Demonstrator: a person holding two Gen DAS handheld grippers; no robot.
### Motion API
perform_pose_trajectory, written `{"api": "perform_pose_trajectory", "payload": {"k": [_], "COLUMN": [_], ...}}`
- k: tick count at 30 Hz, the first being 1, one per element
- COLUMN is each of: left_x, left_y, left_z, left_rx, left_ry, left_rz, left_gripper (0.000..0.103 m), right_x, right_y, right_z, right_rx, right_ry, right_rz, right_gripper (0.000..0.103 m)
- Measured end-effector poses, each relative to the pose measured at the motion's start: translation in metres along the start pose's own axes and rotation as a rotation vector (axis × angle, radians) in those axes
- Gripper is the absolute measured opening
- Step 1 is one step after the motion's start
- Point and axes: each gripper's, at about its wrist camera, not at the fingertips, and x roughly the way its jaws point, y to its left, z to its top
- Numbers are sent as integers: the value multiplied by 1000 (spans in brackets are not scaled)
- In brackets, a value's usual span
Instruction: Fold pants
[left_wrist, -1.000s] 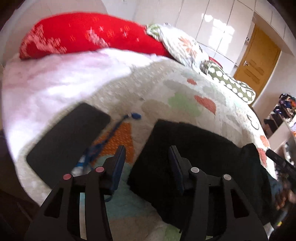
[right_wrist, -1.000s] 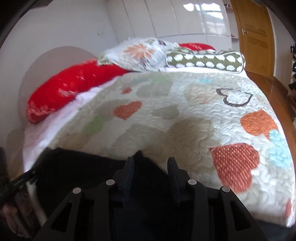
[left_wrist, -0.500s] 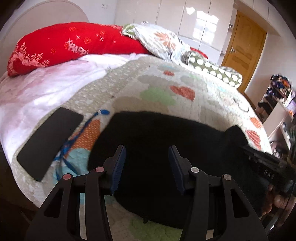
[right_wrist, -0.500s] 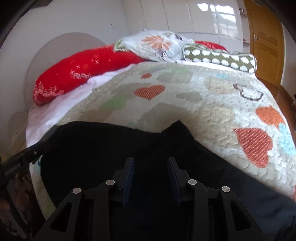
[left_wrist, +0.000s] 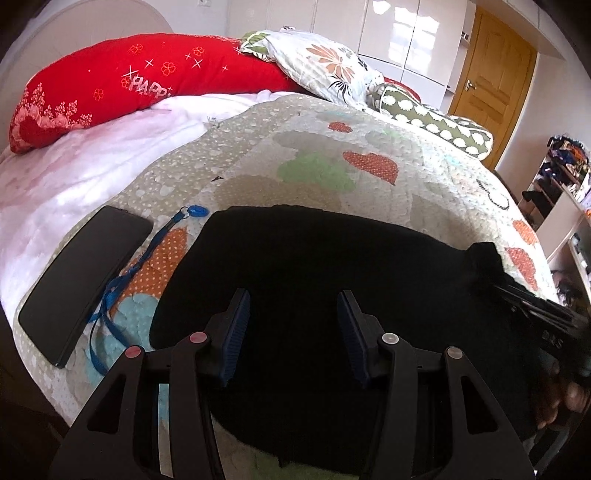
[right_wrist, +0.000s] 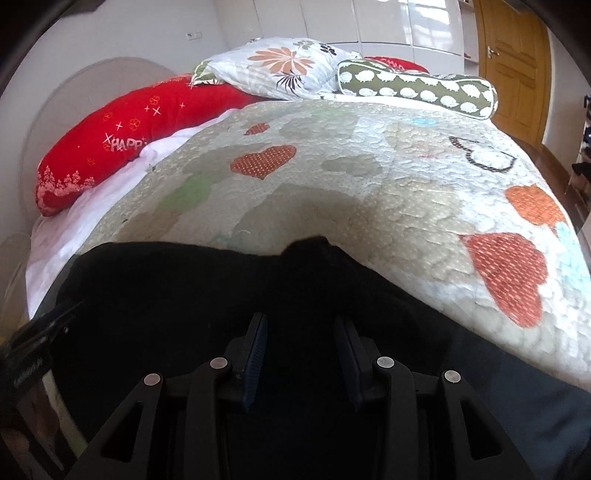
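Black pants (left_wrist: 332, 280) lie flat on the heart-patterned quilt (left_wrist: 332, 147), a smartphone (left_wrist: 81, 280) at nine o'clock. Left gripper (left_wrist: 291, 325) and right gripper (right_wrist: 301, 350) hover above the pants, jaws apart, gripping nothing.

Pants (left_wrist: 314, 266) on quilt (left_wrist: 369, 155) at bed's near edge; phone (left_wrist: 81, 277) near left corner (lanyard (left_wrist: 147, 251) between); pillows (left_wrist: 325, 62) along far edge.

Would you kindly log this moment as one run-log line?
task: fold pants | left gripper: open, empty | right gripper: open, empty | black pants: on quilt
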Motion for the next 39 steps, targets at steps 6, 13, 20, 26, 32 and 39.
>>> {"api": "perform_pose_trajectory", "payload": {"k": [6, 13, 20, 26, 32, 39], "left_x": [-18, -25, -15, -12, -27, -21], "left_y": [-10, -26, -38, -47, -71, -143], "left_z": [-7, -22, -35, -44, -33, -23], "left_rx": [12, 47, 74, 119, 163, 284], "left_ry": [-15, -12, 10, 9, 1, 65], "left_rz": [-19, -26, -8, 24, -79, -276], "left_gripper": [49, 49, 49, 53, 53, 71], "right_x": [-47, -84, -95, -95, -133, -156], "right_y": [-22, -53, -72, -79, -108, -152], "right_z": [-28, -71, -104, -116, -122, -139], "right_rx": [-3, 32, 61, 88, 171, 283], "right_ry": [-52, -41, -28, -52, -102, -110], "right_rz": [-71, -124, -153, -131, -157, -102], "right_gripper": [38, 39, 42, 45, 45, 45]}}
